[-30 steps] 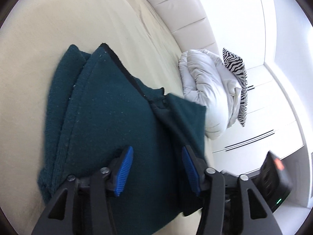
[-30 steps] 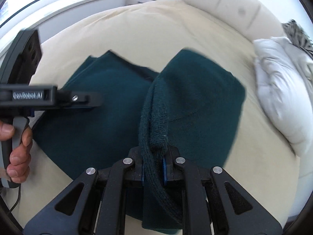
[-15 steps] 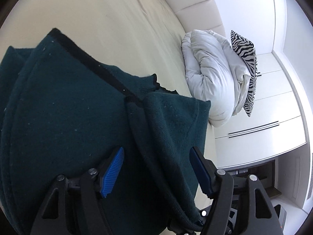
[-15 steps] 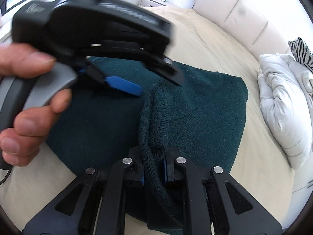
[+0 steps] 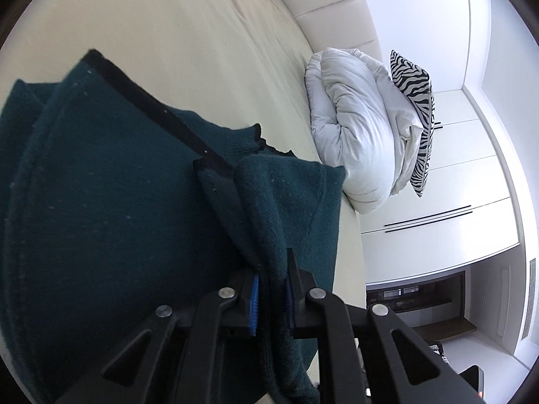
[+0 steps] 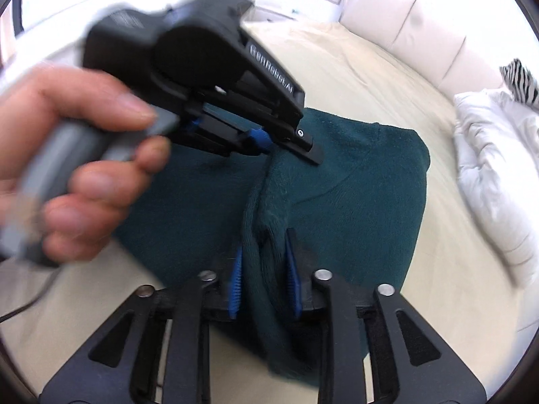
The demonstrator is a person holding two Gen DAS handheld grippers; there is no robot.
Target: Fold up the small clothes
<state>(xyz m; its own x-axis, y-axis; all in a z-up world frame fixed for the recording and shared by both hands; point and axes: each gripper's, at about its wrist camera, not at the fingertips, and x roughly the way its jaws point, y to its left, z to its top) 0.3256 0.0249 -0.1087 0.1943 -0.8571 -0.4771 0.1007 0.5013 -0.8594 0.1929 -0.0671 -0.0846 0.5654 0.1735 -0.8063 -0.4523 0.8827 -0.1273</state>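
On a cream bed (image 6: 353, 67), two hand-held claws share a fold of a dark green sweater (image 6: 353, 181).

Across the bed's near half the sweater lies partly folded, its black-edged hem (image 5: 145, 107) toward the far side in the left view. The left claw (image 5: 271, 289), whose jaws have just been closing, is clamped on a raised ridge of the knit, blue pads (image 5: 255, 303) pressed against it. A person's hand (image 6: 77, 155) grips its grey handle. The right claw (image 6: 262, 276) has just been opening its jaws; the same ridge sits between its blue pads (image 6: 235, 279), but whether they touch the knit is unclear. A bunched white duvet (image 5: 357, 128) and a zebra-striped pillow (image 5: 414, 107) rest beside the pale padded headboard (image 6: 411, 37).
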